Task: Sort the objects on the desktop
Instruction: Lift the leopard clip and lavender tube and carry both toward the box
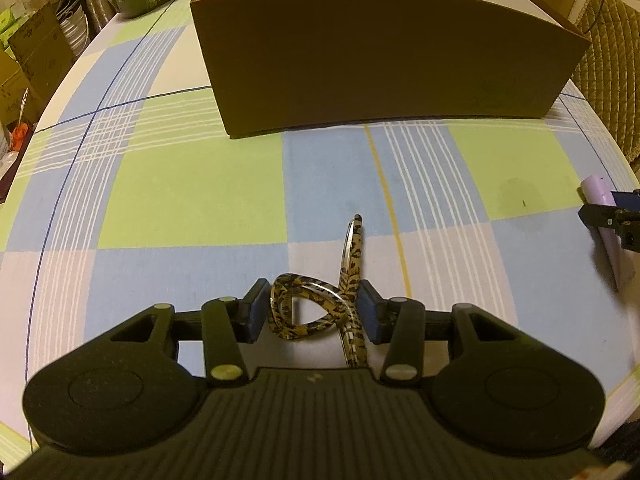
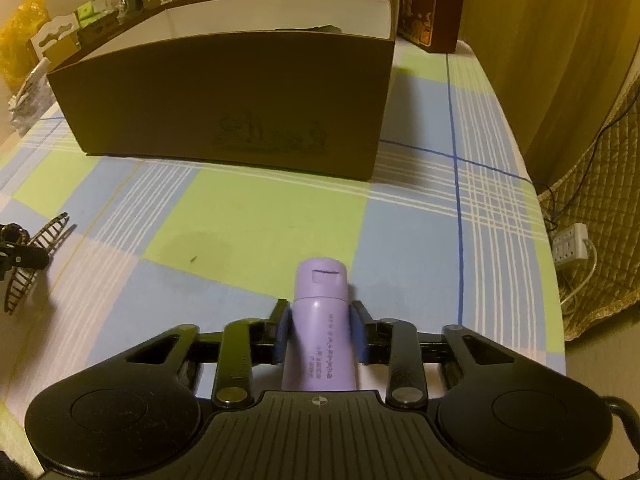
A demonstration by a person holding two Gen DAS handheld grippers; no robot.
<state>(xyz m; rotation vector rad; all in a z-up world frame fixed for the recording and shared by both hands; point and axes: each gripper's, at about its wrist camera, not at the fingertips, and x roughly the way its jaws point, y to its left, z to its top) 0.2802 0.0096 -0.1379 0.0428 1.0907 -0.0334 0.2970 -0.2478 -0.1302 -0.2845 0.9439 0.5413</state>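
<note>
Glossy plastic hair clip (image 1: 316,312), matt plastic lilac tube (image 2: 320,336), matt cardboard box (image 1: 384,60), woven tablecloth (image 1: 192,196)

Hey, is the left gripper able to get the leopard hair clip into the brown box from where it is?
Probably yes. The left gripper is shut on the hair clip, and only bare tablecloth lies before the open-topped box; it must lift over the wall.

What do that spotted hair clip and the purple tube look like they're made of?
The hair claw clip looks like glossy translucent plastic: tortoiseshell mottling, bright edge highlights. The lilac tube seems matte plastic: even colour, no glare, printed text and a flip cap. Neither is certain from looks alone.
</note>
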